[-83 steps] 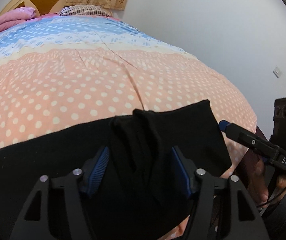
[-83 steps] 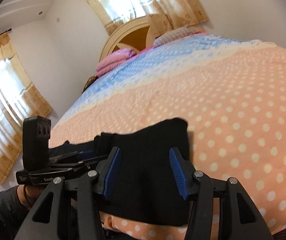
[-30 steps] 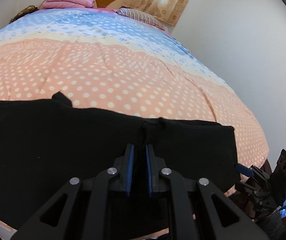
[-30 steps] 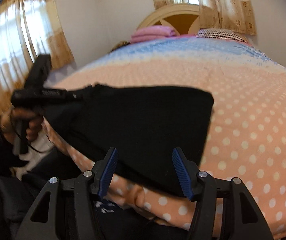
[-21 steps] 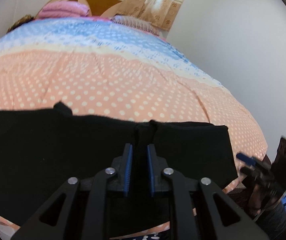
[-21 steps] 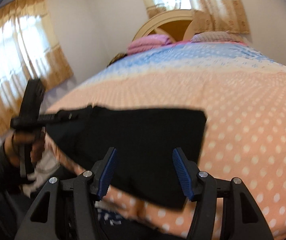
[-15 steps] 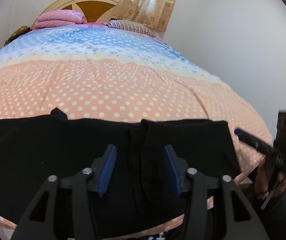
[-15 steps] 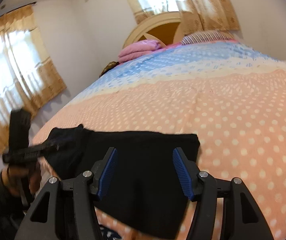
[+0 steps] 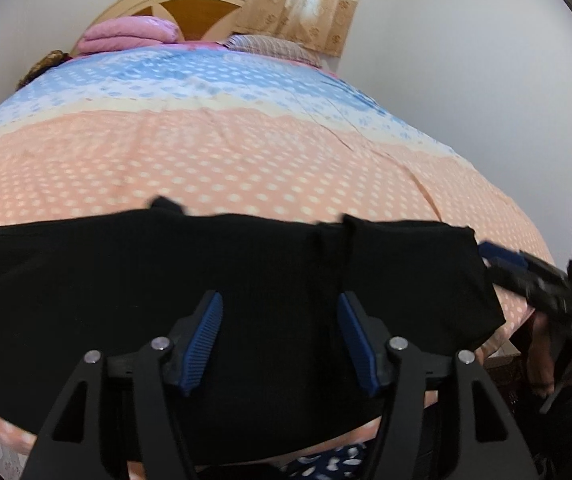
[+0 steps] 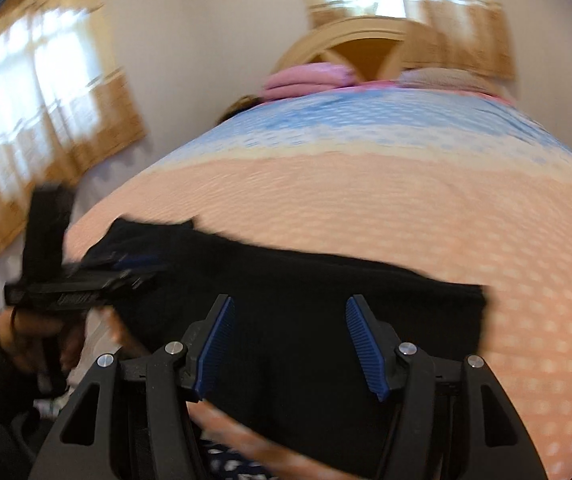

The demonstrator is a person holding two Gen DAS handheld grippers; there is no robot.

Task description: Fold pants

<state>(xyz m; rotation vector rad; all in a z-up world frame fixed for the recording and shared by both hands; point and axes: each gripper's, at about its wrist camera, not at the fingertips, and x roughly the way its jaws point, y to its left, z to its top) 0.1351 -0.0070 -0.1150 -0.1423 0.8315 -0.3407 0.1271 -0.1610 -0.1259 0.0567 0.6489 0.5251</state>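
Black pants [image 9: 245, 280] spread flat across the near end of the bed [image 9: 245, 152], long axis running left to right, parallel to the near edge of the mattress. Directly ahead of and below the left gripper [image 9: 279, 336], fingers [image 9: 201, 336] spread wide with nothing between them, poised over the cloth near a raised crease or seam [image 9: 328, 240] that runs away from the camera. Cannot tell whether the blue pads touch the fabric or hang just above it. In the right wrist view, the same pants [image 10: 326, 312] stretching leftward from the right gripper [image 10: 290, 344], its fingers [image 10: 362, 344] also wide apart and empty, above the right end of the garment, whose end edge [image 10: 482, 312] lies just beyond the right finger. Heavy blur here, so fine detail lost. In the left wrist view, right gripper [image 9: 526, 276] at the far right, just past that same end of the cloth; in the right view, left gripper [image 10: 85, 280] out at the left end. Judged from this: one gripper near each end, right nearer the squared end, left nearer the middle crease; a fold likely to turn on carrying one end along the long axis toward the other
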